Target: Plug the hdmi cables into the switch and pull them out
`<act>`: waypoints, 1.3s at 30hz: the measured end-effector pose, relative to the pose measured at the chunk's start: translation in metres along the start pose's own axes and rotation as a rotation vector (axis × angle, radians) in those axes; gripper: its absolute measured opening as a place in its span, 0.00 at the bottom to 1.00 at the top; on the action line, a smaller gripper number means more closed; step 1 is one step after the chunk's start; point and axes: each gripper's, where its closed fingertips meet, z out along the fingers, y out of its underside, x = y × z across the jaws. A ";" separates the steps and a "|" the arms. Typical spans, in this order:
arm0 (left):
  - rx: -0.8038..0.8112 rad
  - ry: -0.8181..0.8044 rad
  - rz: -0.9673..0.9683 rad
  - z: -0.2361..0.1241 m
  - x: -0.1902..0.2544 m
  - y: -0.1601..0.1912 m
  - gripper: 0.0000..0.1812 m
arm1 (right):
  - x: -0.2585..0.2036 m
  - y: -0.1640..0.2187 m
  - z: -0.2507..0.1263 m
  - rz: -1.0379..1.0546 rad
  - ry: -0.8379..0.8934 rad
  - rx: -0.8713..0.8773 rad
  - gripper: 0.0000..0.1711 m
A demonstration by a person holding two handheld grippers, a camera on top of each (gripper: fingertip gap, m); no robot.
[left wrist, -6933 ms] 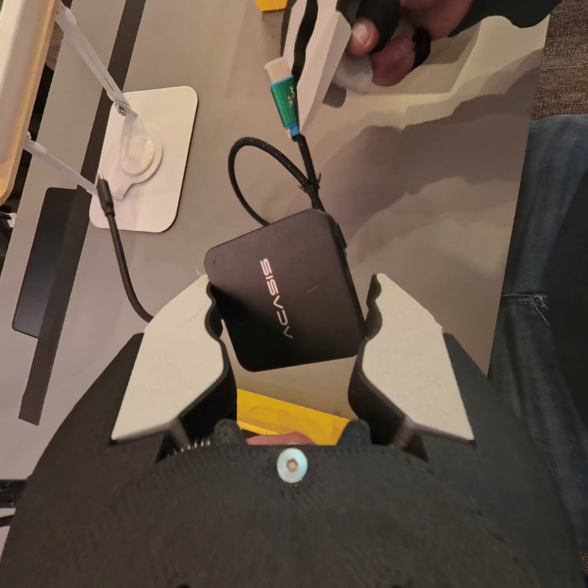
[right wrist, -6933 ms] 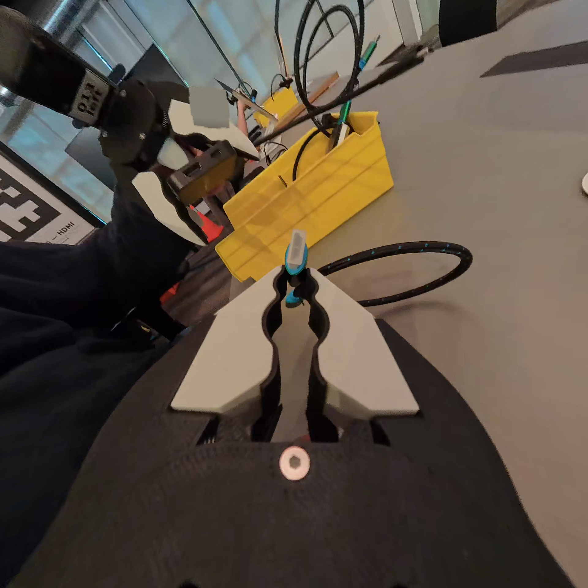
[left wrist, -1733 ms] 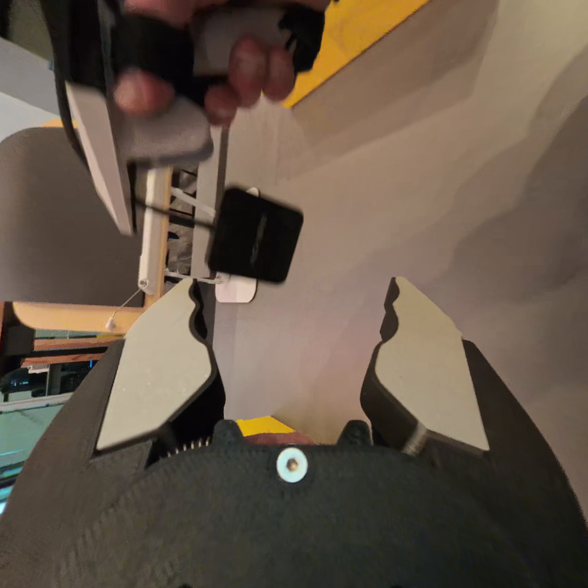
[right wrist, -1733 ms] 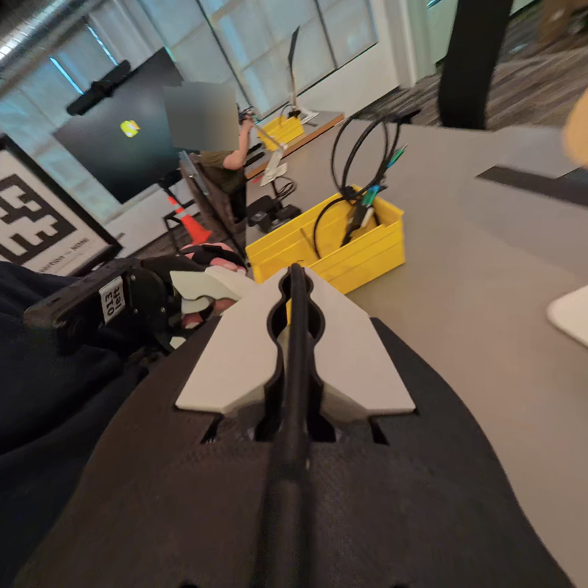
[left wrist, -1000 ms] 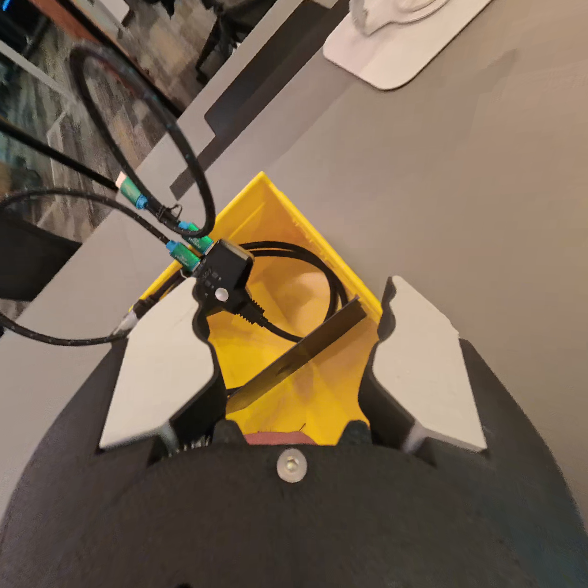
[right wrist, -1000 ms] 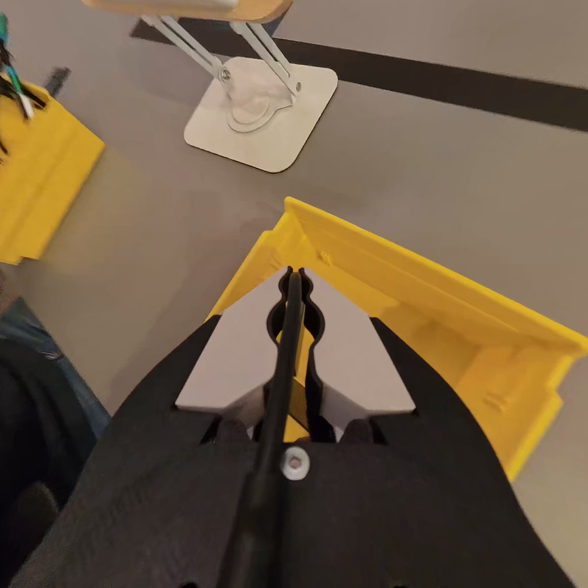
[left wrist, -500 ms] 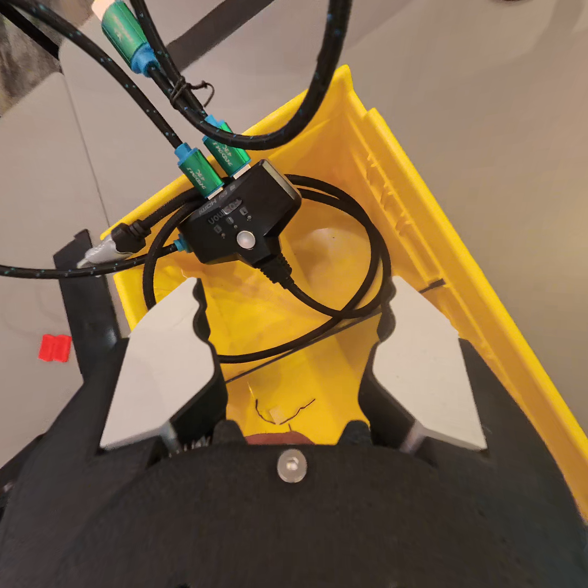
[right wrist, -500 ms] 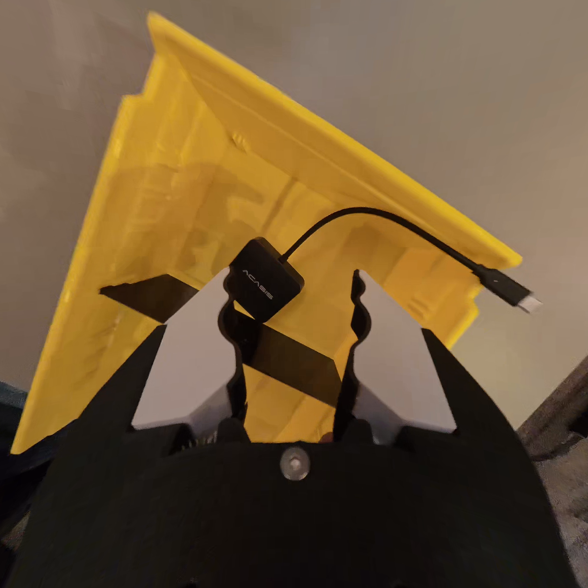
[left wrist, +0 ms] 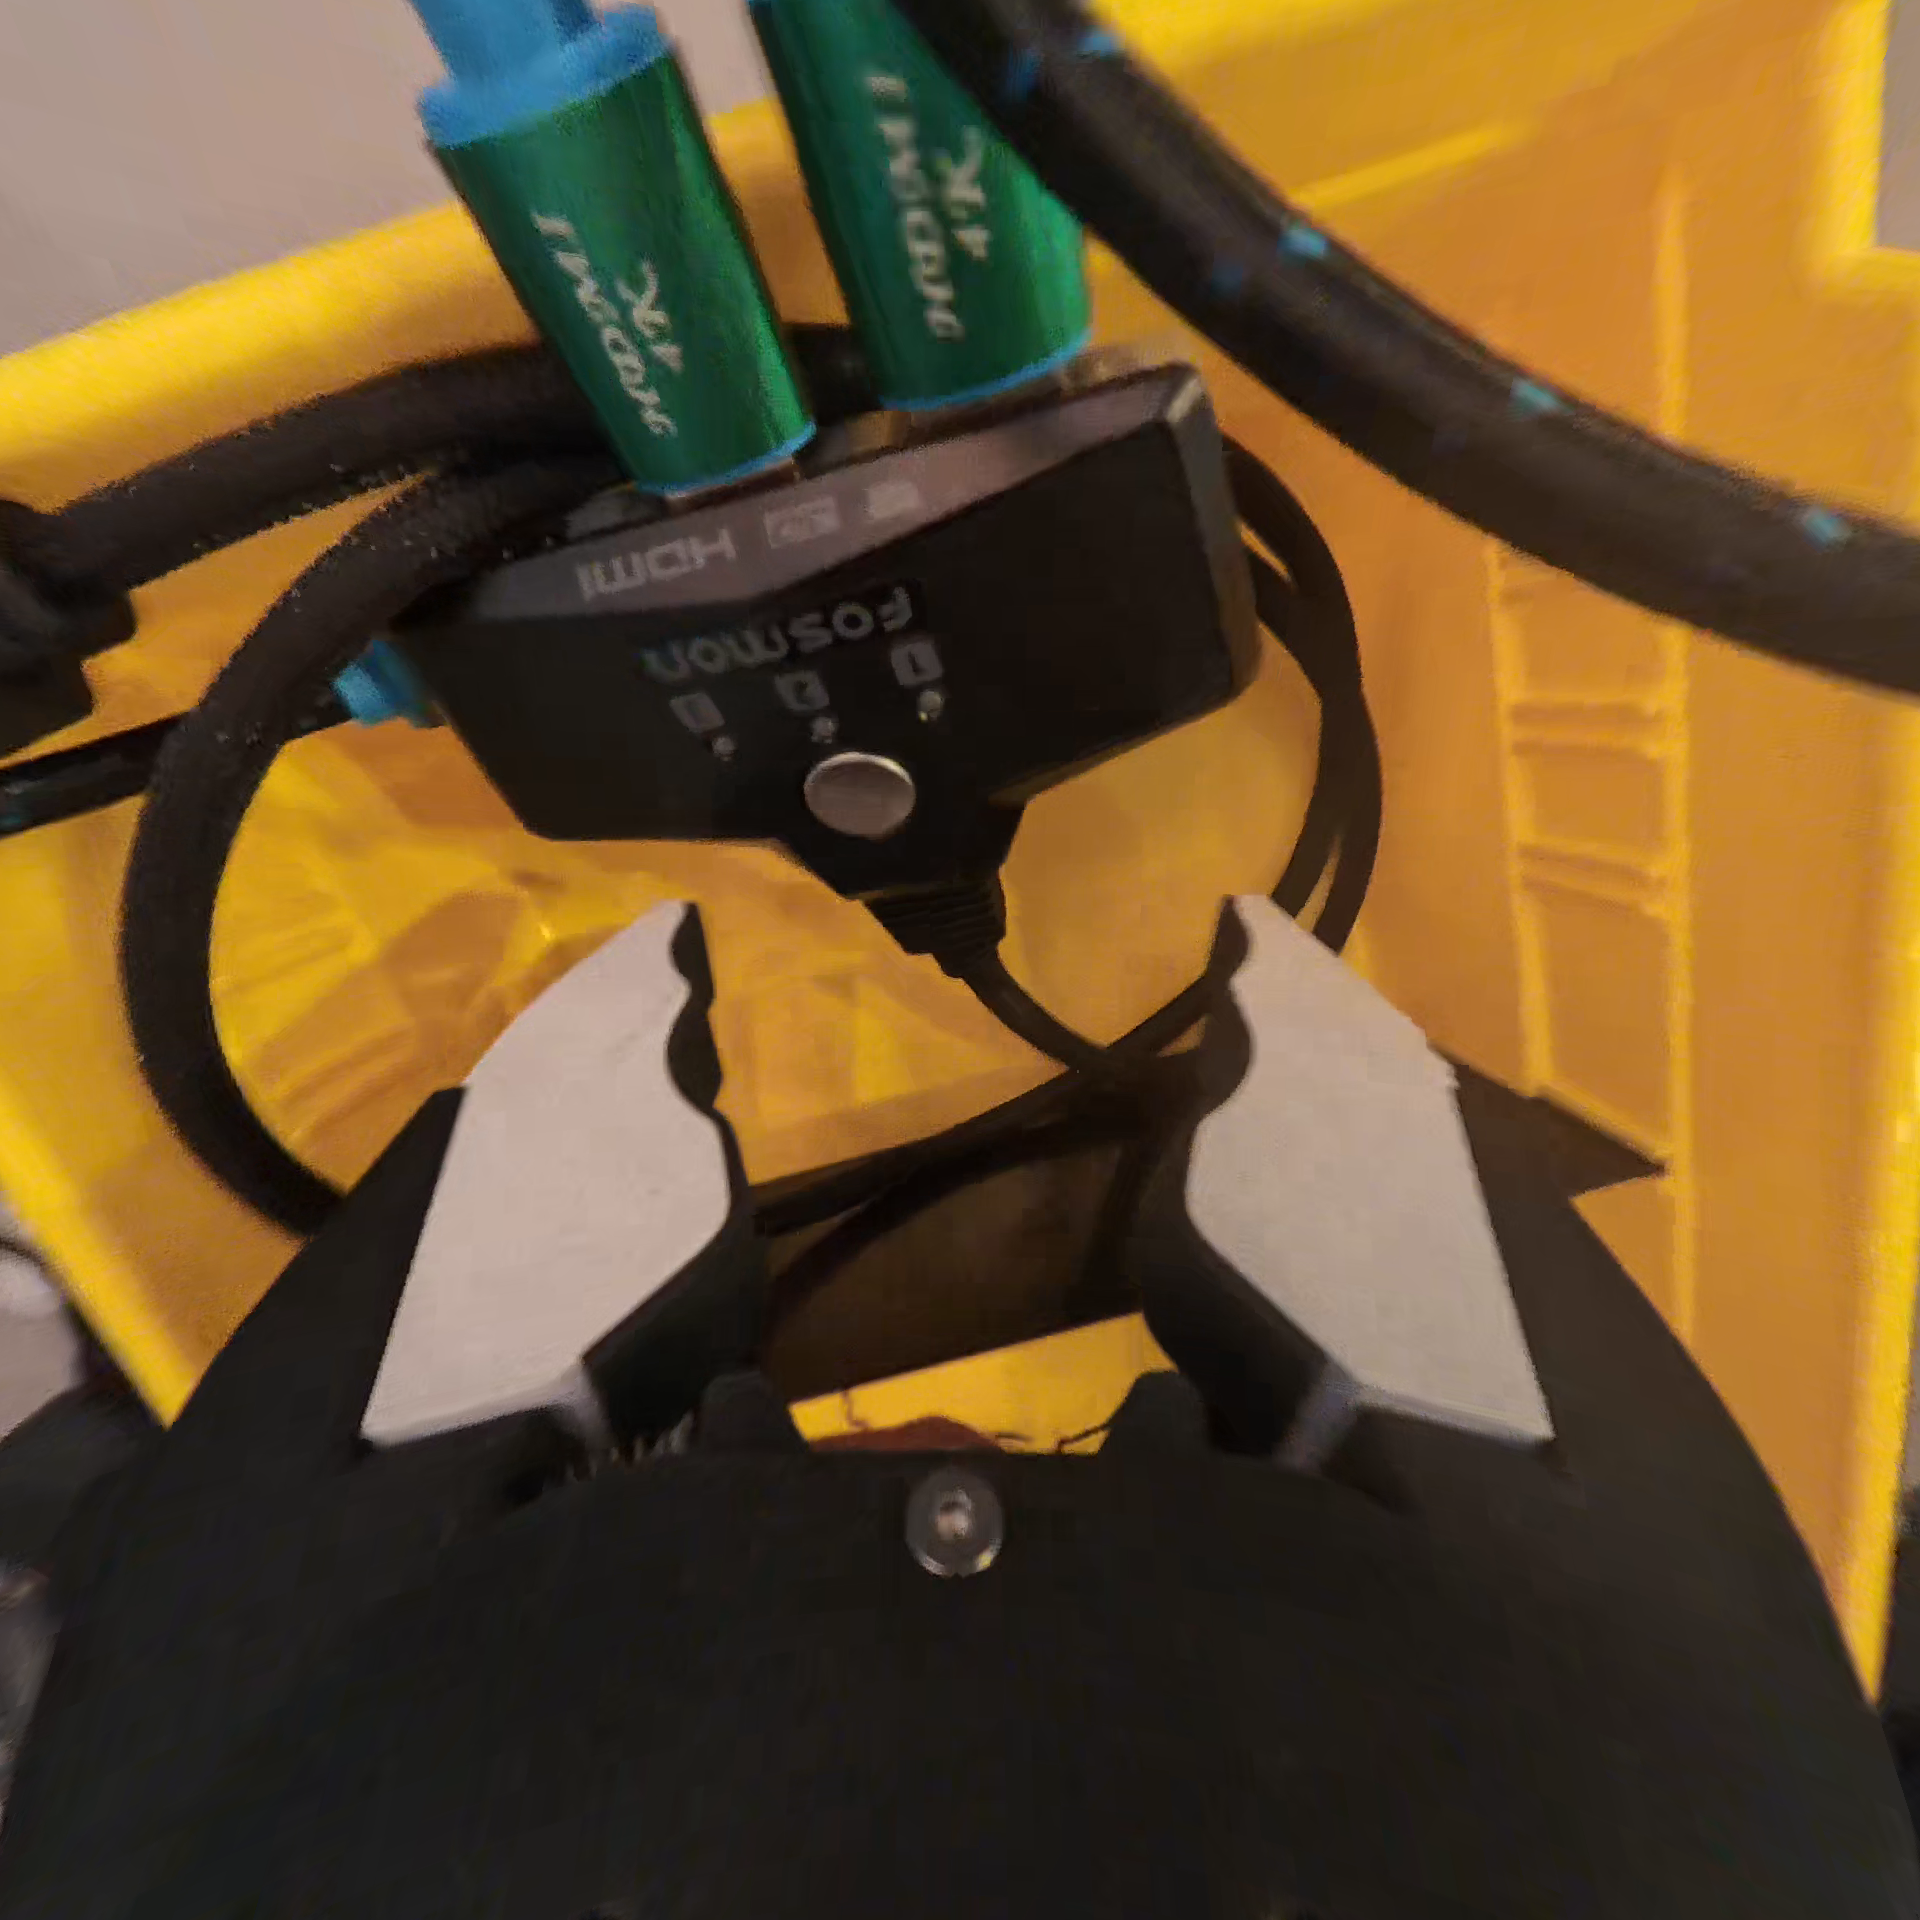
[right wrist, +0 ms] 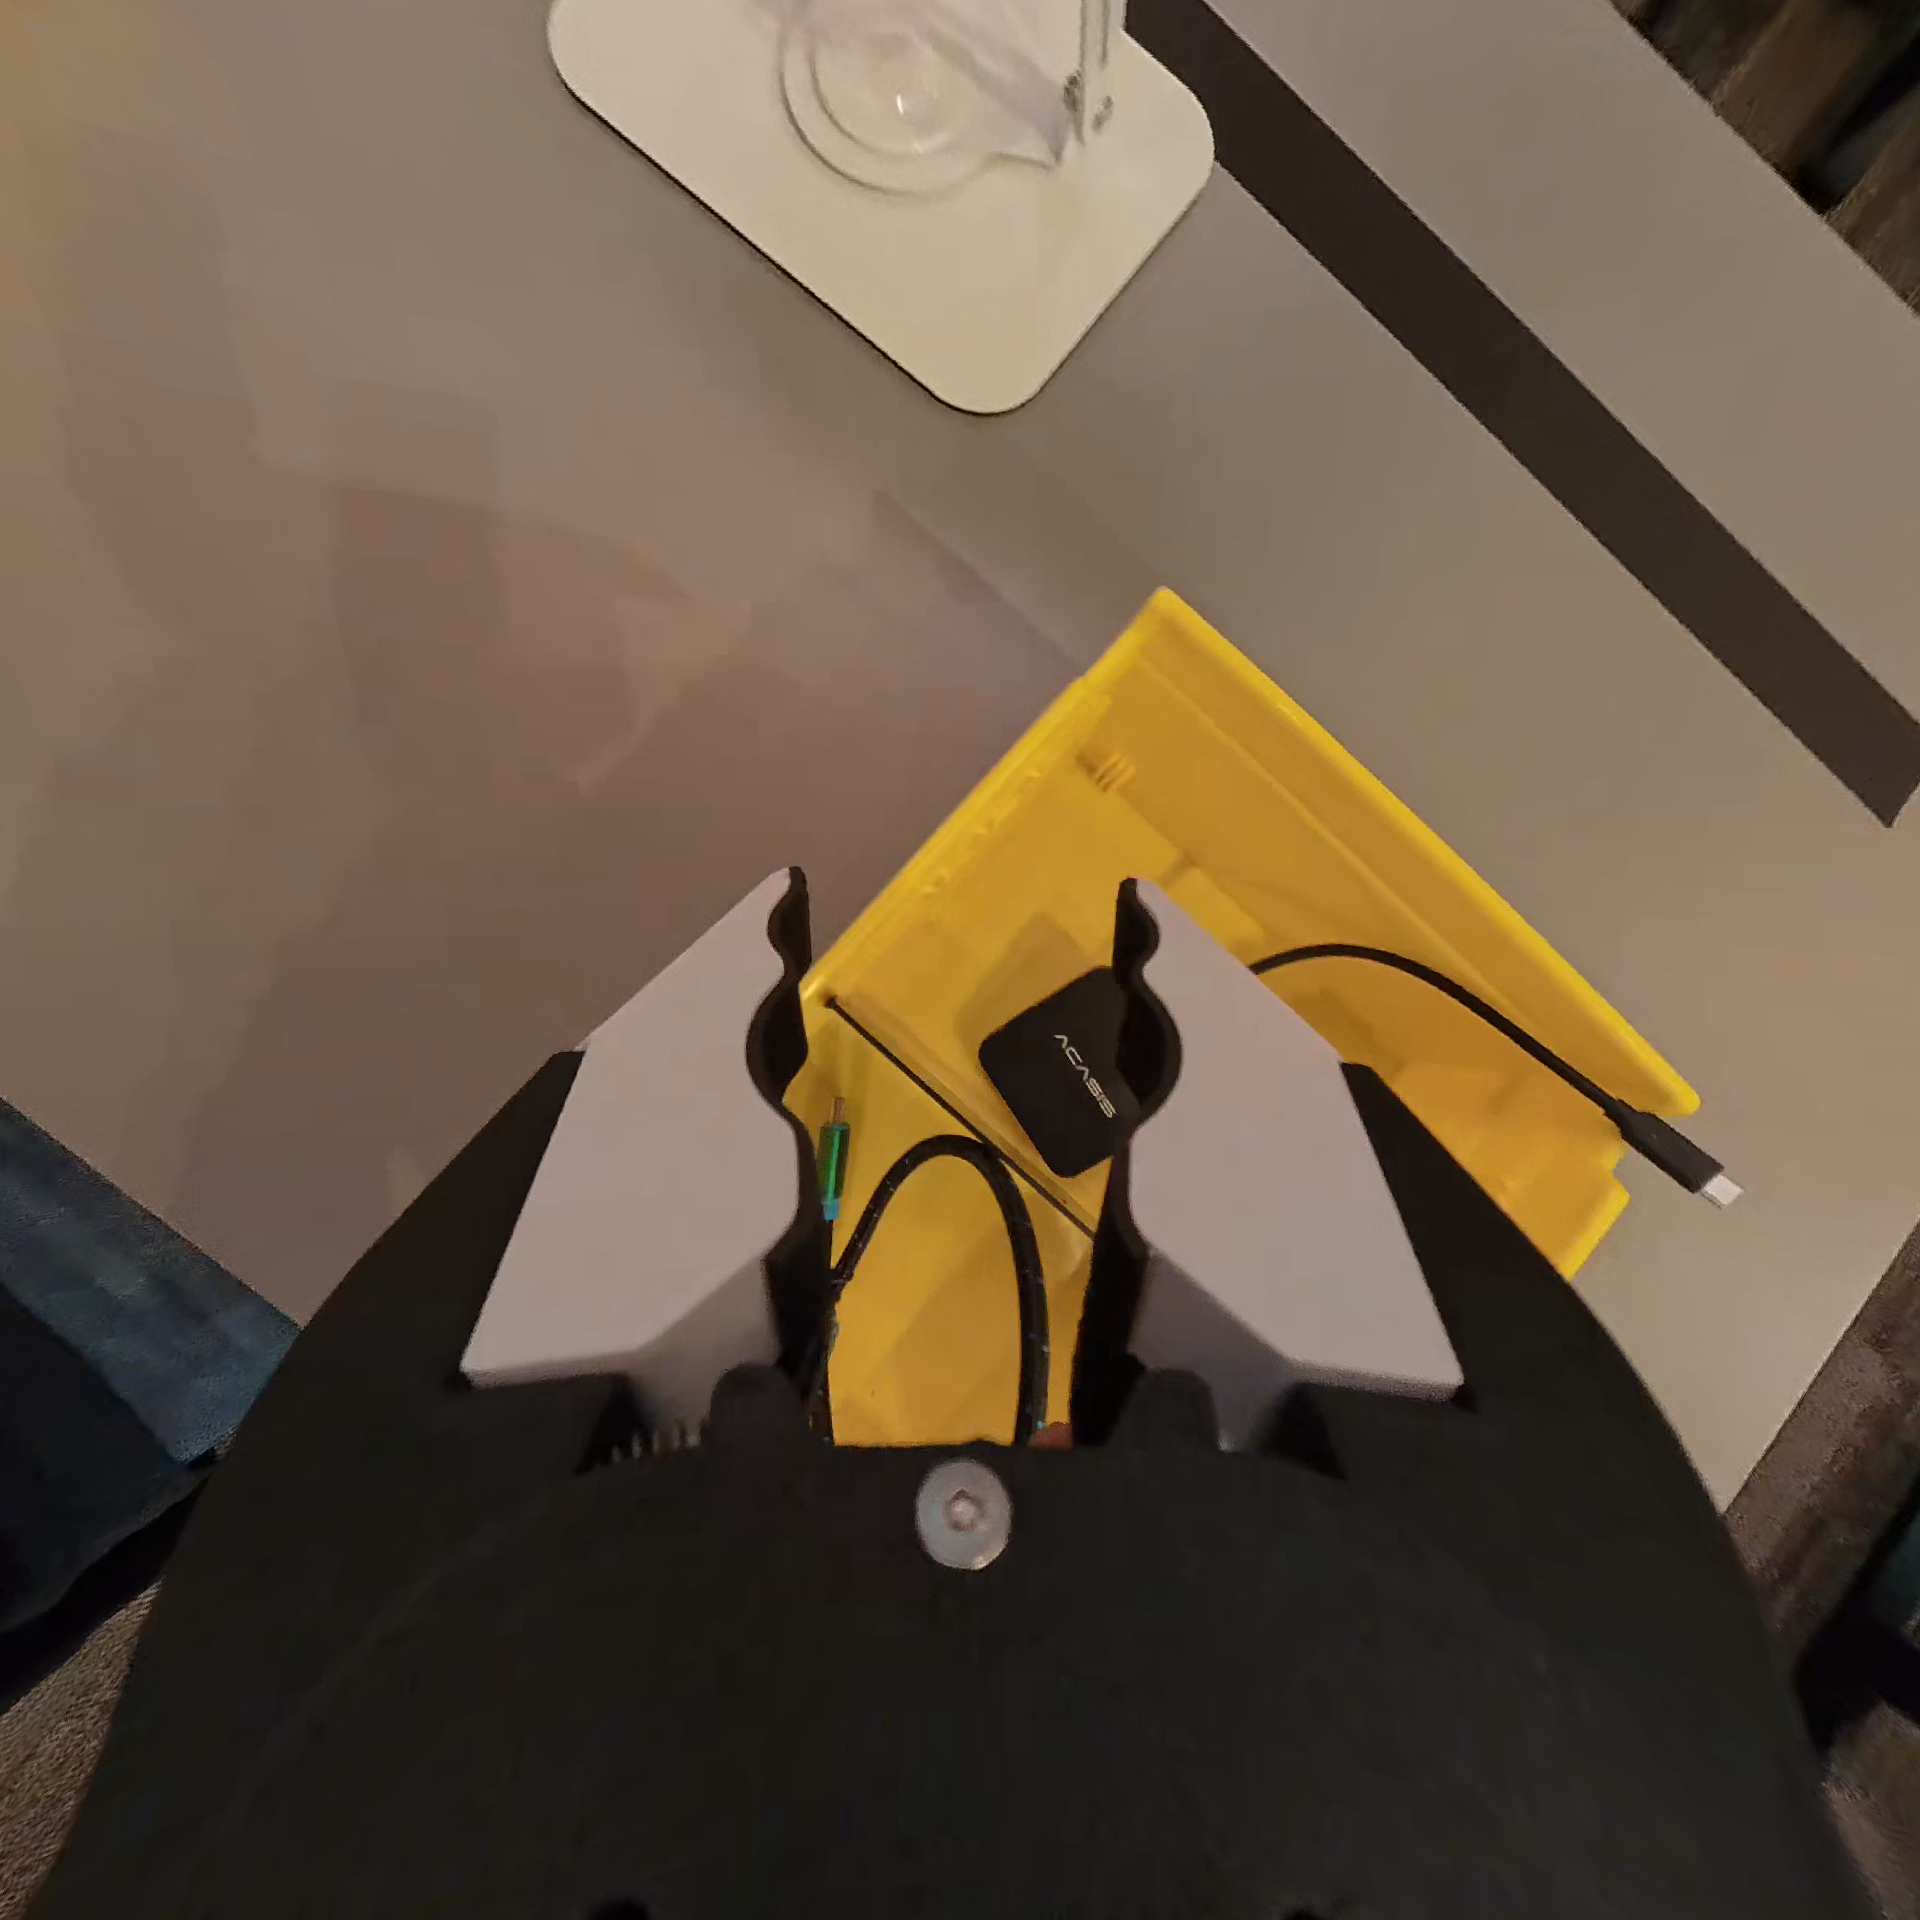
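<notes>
In the left wrist view a black HDMI switch (left wrist: 831, 665) rests in a yellow bin (left wrist: 1766, 727). Two green HDMI plugs (left wrist: 623, 312) (left wrist: 935, 208) sit in its far edge, and a third blue-collared plug (left wrist: 374, 696) is at its left side. My left gripper (left wrist: 961, 914) is open just short of the switch, with the switch's own black lead (left wrist: 997, 987) between the fingers. My right gripper (right wrist: 961, 888) is open and empty above a second yellow bin (right wrist: 1351, 831). A green HDMI plug (right wrist: 831, 1153) with its braided cable (right wrist: 997, 1195) lies in that bin.
A thick braided cable (left wrist: 1455, 416) crosses above the switch. A black square adapter (right wrist: 1060, 1081) lies in the right bin, and its lead's connector (right wrist: 1704, 1174) hangs over the rim. A white stand base (right wrist: 883, 187) sits farther back on the grey table (right wrist: 416, 520). Spacing between my two grippers at the tips: around 60 cm. My right gripper is the nearer one to the green HDMI plug (right wrist: 831, 1153): about 15 cm, against 60 cm.
My left gripper has moved down close to the switch in its bin. My right gripper, shut on a black cable a second ago, has opened and drawn back; the green-plug cable now lies in the bin.
</notes>
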 end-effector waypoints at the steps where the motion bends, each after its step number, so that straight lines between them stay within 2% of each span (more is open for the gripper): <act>1: -0.012 0.025 -0.020 0.004 0.000 -0.001 0.43 | -0.005 -0.002 0.000 -0.015 0.001 0.006 0.33; 4: -0.033 0.019 -0.028 0.017 -0.007 -0.001 0.30 | -0.021 -0.009 -0.002 -0.046 -0.029 0.033 0.33; 7: 0.016 0.032 -0.036 0.019 -0.007 -0.006 0.17 | -0.037 -0.017 -0.008 -0.080 -0.048 0.070 0.32; 12: 0.153 -0.009 0.028 -0.002 -0.008 -0.017 0.13 | -0.072 -0.037 -0.019 -0.144 -0.098 0.135 0.31; 15: 0.223 -0.065 0.083 -0.022 -0.008 -0.026 0.13 | -0.098 -0.051 -0.023 -0.180 -0.144 0.177 0.31; 27: 0.477 -0.098 0.222 -0.108 0.014 -0.061 0.13 | -0.167 -0.090 -0.026 -0.261 -0.269 0.306 0.30; 35: 0.576 -0.087 0.348 -0.170 0.051 -0.088 0.13 | -0.202 -0.110 -0.034 -0.259 -0.399 0.446 0.33; 39: 0.600 -0.041 0.402 -0.185 0.076 -0.100 0.13 | -0.212 -0.112 -0.030 -0.225 -0.461 0.468 0.33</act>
